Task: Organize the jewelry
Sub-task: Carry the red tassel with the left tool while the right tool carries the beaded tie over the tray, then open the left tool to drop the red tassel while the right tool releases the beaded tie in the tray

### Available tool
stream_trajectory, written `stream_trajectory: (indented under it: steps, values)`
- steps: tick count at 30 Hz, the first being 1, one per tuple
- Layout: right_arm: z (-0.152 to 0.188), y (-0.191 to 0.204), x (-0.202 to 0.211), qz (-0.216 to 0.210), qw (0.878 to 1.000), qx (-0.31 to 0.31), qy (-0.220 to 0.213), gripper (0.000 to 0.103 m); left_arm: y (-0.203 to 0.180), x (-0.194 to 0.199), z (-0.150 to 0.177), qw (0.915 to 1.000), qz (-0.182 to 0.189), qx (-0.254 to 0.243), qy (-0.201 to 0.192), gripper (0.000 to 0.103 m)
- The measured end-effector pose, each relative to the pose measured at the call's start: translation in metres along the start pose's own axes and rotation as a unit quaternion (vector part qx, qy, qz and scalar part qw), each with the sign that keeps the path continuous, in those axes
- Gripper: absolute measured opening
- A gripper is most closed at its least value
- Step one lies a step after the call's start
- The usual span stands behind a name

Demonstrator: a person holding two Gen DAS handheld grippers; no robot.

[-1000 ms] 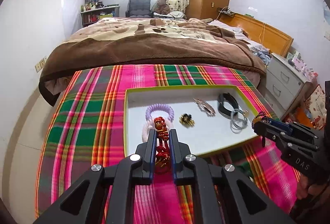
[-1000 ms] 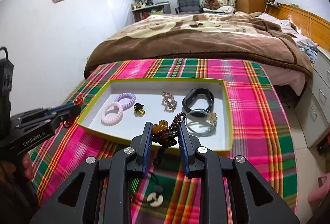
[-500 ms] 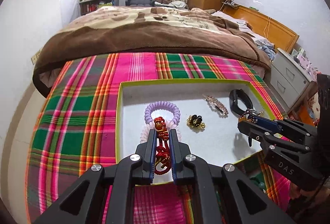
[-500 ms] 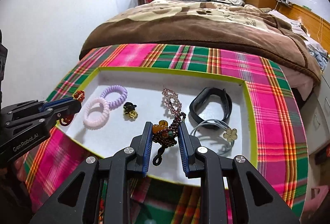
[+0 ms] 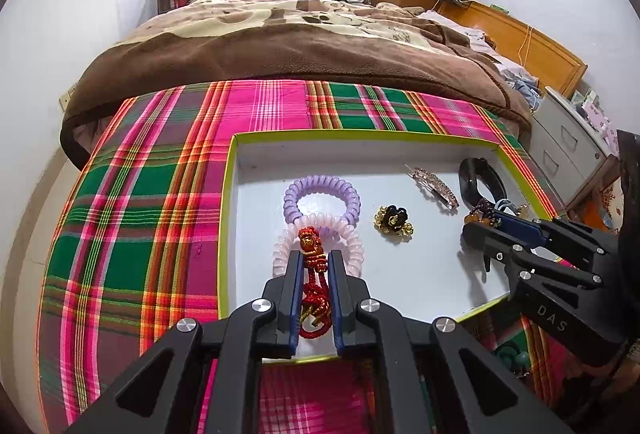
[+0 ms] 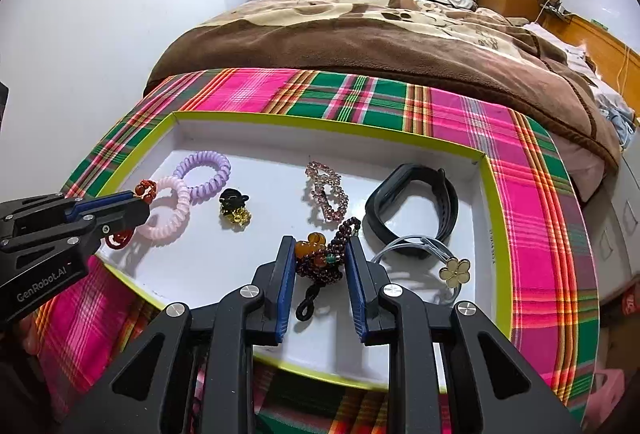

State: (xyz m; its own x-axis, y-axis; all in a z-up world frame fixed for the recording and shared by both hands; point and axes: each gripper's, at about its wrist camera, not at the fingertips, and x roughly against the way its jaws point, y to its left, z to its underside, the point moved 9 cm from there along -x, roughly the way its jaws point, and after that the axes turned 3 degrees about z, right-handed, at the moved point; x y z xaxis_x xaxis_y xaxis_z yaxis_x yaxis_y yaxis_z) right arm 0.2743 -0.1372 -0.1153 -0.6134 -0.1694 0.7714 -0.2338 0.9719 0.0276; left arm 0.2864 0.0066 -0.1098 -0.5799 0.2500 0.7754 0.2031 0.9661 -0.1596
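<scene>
The left gripper (image 5: 315,260) tilts downward over the tray's (image 5: 360,136) near-left edge, jaws nearly together, clamping something red. The right gripper (image 6: 318,246), likewise tilted, pinches a beaded piece near the tray's near edge.

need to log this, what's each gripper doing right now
left gripper: shut on the red knotted cord bracelet
right gripper: shut on the dark beaded bracelet

One tray (image 6: 494,218) holds two coil hair ties (image 6: 206,168) (lilac and pink), one black band (image 6: 416,202), one sparkly clip (image 6: 326,190), one small claw clip (image 6: 235,206), one flower hair tie (image 6: 454,271); two gripped bracelets (image 6: 320,258).
</scene>
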Motion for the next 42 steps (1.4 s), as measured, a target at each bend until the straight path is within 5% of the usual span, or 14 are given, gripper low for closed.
stream_trajectory:
  steps: [17,22,42]
  values:
    - [0.001,0.001,0.001,0.01,1.0,0.004,-0.001,0.029,-0.001,0.0,0.005,0.9999,-0.009,0.001,0.005,0.014]
    - [0.002,0.003,0.003,0.008,1.0,0.004,-0.003,0.034,-0.002,0.003,0.005,1.0,-0.009,-0.002,0.002,0.024]
    - [0.003,0.003,0.034,-0.006,0.999,-0.015,-0.03,0.048,-0.014,0.041,0.01,0.9997,0.004,-0.003,-0.025,0.04]
